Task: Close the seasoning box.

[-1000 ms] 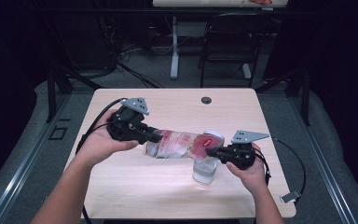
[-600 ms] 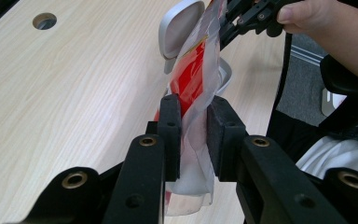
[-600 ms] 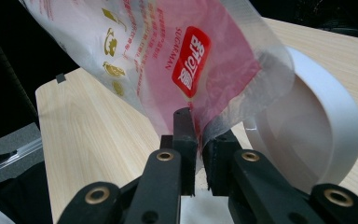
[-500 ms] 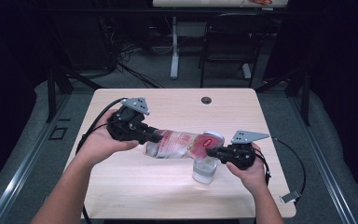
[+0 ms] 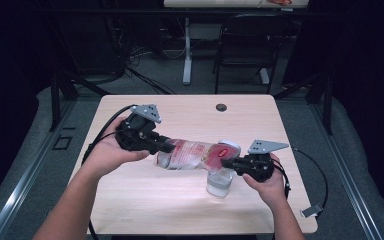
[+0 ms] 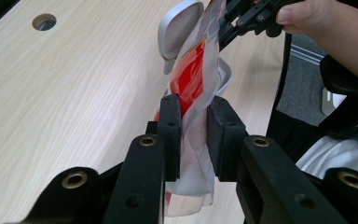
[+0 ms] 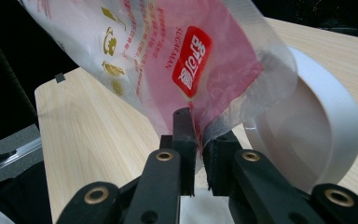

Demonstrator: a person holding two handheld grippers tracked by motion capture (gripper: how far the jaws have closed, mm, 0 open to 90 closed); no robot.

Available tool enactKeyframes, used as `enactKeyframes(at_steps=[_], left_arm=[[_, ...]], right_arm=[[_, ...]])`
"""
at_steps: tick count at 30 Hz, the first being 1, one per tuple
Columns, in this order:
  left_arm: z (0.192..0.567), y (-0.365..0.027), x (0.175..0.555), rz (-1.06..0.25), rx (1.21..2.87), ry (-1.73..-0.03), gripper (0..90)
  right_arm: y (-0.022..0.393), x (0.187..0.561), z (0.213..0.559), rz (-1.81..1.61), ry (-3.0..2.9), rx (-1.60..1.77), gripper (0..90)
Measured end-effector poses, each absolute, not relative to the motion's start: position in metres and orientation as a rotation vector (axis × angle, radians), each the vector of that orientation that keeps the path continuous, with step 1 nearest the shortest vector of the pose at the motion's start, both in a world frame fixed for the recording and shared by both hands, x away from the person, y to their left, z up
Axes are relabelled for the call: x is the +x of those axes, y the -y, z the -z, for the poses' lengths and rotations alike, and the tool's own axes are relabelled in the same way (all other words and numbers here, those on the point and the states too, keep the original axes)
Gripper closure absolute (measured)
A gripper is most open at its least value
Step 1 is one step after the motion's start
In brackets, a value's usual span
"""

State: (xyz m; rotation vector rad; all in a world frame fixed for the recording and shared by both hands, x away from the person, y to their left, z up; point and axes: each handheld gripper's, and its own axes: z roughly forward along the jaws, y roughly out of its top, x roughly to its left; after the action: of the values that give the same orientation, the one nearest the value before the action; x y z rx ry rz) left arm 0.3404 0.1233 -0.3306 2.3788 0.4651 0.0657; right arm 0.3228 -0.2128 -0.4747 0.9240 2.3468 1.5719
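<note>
A: Status? Both of our hand-held grippers pinch the bag [image 5: 195,155]: left hand-held gripper [image 5: 156,145] at 9 o'clock, right hand-held gripper [image 5: 231,163] at 3 o'clock, above the jar [image 5: 220,181].

B: We judge pouring pending; the bag looks full. Materials: crinkly clear-and-red film, a smooth round jar, and a wood-grain tabletop [image 5: 145,200].

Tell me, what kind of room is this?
Probably a lab or recording workshop: a light wooden table with a cable hole, tangled cables on grey floor, and a black chair behind.
</note>
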Motion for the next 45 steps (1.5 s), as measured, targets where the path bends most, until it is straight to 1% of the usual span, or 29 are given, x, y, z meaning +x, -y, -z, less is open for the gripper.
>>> enactKeyframes(at_steps=[45], left_arm=[[0.3268, -0.117, 0.3397, -0.075, 2.38, -0.456, 76.8]], right_arm=[[0.2144, 0.3233, 0.4758, -1.565, -2.346, 0.937, 83.3]])
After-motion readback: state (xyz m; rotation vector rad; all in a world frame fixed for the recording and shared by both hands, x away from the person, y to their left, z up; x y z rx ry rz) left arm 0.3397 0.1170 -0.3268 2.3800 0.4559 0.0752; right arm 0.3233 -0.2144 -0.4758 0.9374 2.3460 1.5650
